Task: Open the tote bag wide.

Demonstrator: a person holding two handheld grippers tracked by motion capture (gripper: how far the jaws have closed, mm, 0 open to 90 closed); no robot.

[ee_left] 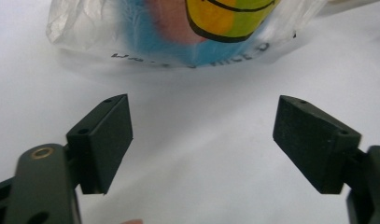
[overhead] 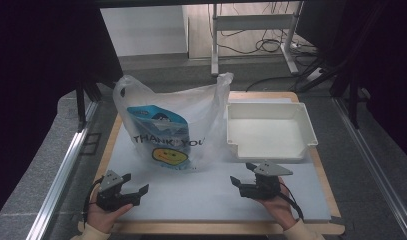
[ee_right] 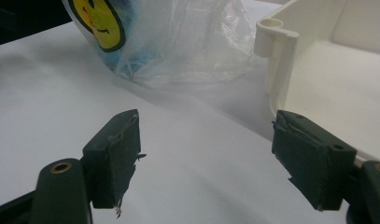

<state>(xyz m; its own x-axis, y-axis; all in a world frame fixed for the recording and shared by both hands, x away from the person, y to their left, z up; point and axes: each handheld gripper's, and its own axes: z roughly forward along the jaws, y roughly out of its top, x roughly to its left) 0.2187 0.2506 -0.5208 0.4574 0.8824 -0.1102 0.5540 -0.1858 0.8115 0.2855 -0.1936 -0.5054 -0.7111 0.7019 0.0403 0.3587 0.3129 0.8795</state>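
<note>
A clear plastic bag (overhead: pixel 176 125) printed with "THANK YOU" and a yellow smiley stands upright on the white table mat (overhead: pixel 201 195); a blue packet (overhead: pixel 158 122) shows through it. To its right sits an empty white tray (overhead: pixel 268 131). My left gripper (overhead: pixel 136 186) rests at the mat's near left, open, nothing between its jaws, the bag (ee_left: pixel 178 32) just ahead of it. My right gripper (overhead: pixel 245 174) is at the near right, open and empty, in front of the tray (ee_right: pixel 327 60) and beside the bag (ee_right: pixel 178 42).
The mat lies on a wooden board (overhead: pixel 226 229) with a metal rail (overhead: pixel 66 165) along the left and another (overhead: pixel 376 165) on the right. Beyond the table stand a desk frame (overhead: pixel 251 30) and cables on the floor.
</note>
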